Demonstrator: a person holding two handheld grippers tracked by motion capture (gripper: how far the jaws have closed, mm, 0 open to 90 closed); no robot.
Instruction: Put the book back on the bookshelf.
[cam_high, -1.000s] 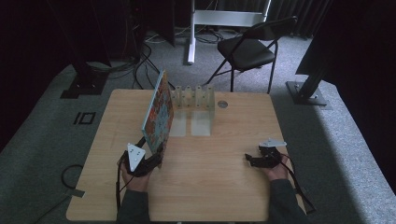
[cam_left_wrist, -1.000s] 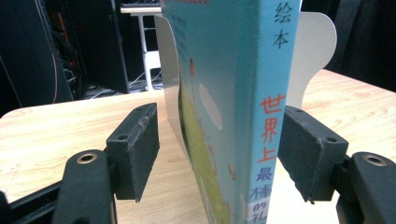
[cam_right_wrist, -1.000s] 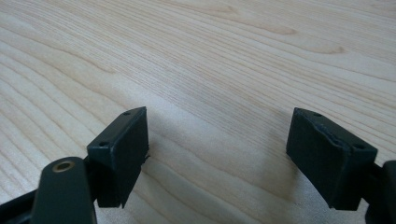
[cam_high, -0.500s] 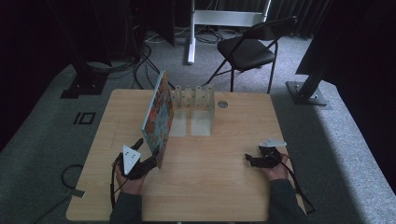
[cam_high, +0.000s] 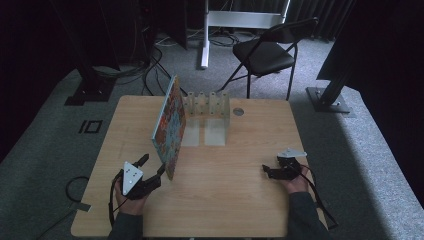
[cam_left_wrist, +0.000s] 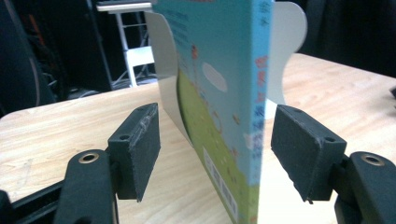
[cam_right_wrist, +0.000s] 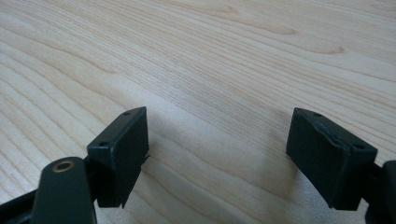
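Picture book (cam_high: 169, 125) stands upright on its lower edge on the wooden counter (cam_high: 230, 190), left of the middle, its colourful front cover turned toward the left and its far end reaching back to a clear plastic rack (cam_high: 206, 106) near the counter's far edge. In the left gripper view the book (cam_left_wrist: 219, 107) shows a pale blue sky, a white cloud and green grass on its cover; red characters run down the blue spine, too blurred to read, and a small white label low on the cover near the spine cannot be made out either. A white sheet with a curved top (cam_left_wrist: 166, 74) rises behind the book.

Left hand-held gripper (cam_high: 152, 167) lies low at the near-left of the counter, pointing at the book's near end. In its own view the left hand-held gripper (cam_left_wrist: 215, 154) stands with its jaws partly spread, one pad on each side of the book. Neither pad touches: there is a clear gap between the left pad (cam_left_wrist: 142, 149) and the cover, and a smaller one between the spine and the right pad (cam_left_wrist: 299, 149). It grips nothing.

Right hand-held gripper (cam_high: 267, 171) rests at the near-right of the counter, well apart from the book. In its own view the right hand-held gripper (cam_right_wrist: 217, 154) has its jaws wide apart over bare wood grain, with nothing between them.
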